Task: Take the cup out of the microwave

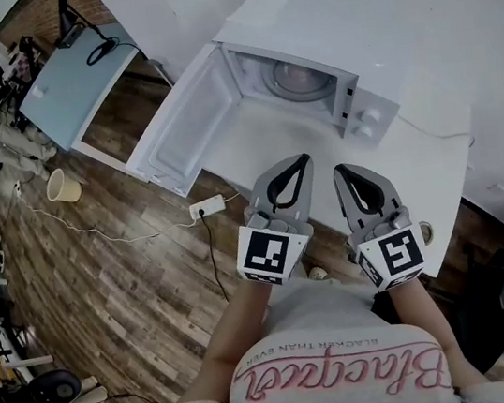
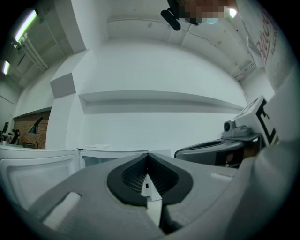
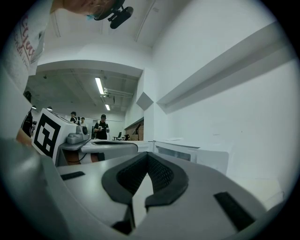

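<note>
Left gripper [image 1: 300,161] and right gripper [image 1: 340,171] hung clenched and empty over the table's [image 1: 420,155] near edge, facing the microwave [image 1: 320,28], its door [image 1: 184,121] open past the table's left edge. No view showed the cup; only the turntable [image 1: 294,78] showed inside. Reaching in blind with closed jaws could tip it, or the left gripper might clip the door.
</note>
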